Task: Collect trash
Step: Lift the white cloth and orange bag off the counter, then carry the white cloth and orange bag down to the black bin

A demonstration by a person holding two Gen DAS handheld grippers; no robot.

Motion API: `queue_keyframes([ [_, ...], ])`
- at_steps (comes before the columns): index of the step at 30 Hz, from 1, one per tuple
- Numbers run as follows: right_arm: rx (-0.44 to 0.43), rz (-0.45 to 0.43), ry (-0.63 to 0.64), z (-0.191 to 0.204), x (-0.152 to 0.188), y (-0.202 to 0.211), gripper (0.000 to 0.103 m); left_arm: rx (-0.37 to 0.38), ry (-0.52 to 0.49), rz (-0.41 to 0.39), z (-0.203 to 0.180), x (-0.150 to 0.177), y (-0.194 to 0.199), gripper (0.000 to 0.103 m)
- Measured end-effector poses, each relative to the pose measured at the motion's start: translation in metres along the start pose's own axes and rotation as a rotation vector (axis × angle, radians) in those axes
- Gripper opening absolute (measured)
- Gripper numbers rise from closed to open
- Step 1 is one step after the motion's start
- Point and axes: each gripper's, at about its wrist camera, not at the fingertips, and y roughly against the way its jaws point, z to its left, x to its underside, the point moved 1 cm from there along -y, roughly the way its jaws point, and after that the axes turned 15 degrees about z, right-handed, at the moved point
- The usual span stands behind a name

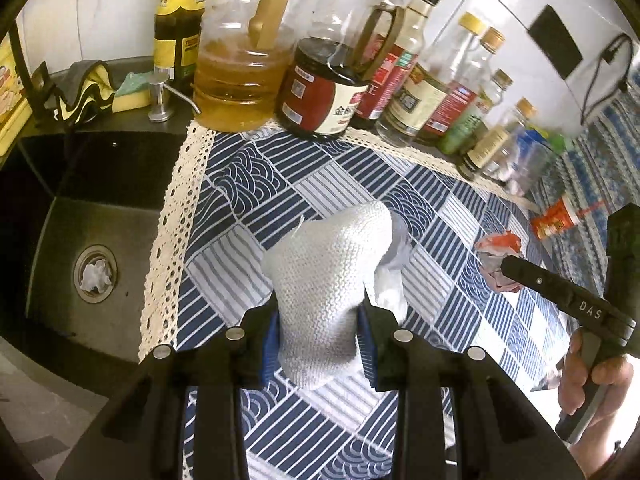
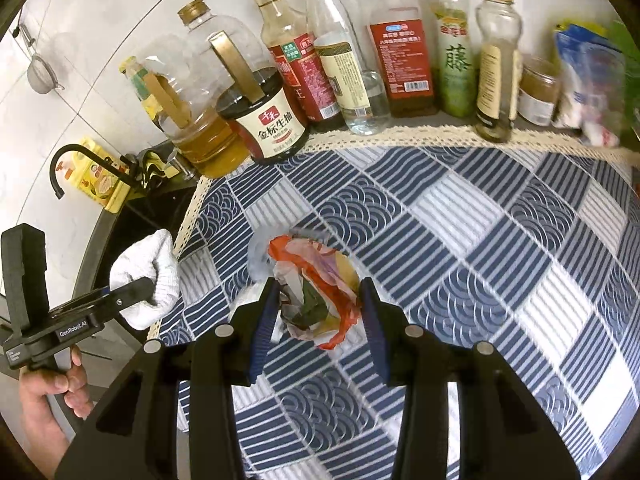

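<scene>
My left gripper (image 1: 320, 312) is shut on a white knitted cloth (image 1: 328, 276) and holds it over the blue patterned tablecloth (image 1: 460, 248); the cloth also shows in the right wrist view (image 2: 148, 276). A crumpled white tissue (image 1: 394, 280) lies just behind the cloth. My right gripper (image 2: 318, 300) straddles a crumpled red, white and green wrapper (image 2: 316, 288) on the tablecloth (image 2: 500, 240); its jaws stand apart at the wrapper's sides. The wrapper also shows in the left wrist view (image 1: 498, 246).
A dark sink (image 1: 80, 220) lies left, with a white wad (image 1: 96, 276) in its drain. Oil and sauce bottles (image 2: 340, 52) line the back wall. A small orange tube (image 1: 556, 220) lies at the right. A black faucet (image 2: 76, 160) stands over the sink.
</scene>
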Motion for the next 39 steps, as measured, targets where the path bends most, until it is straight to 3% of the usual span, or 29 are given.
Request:
queue_keyframes([
  [21,0.006,-0.027,-0.06,0.062,0.113,0.009,0.042,0.068,-0.099,0.023,0.021,0.095,0.022,0.031],
  [39,-0.023,0.029,-0.081,0.095,0.206,-0.017,0.042,0.085,-0.131,0.081,0.031,0.183,0.02,0.032],
])
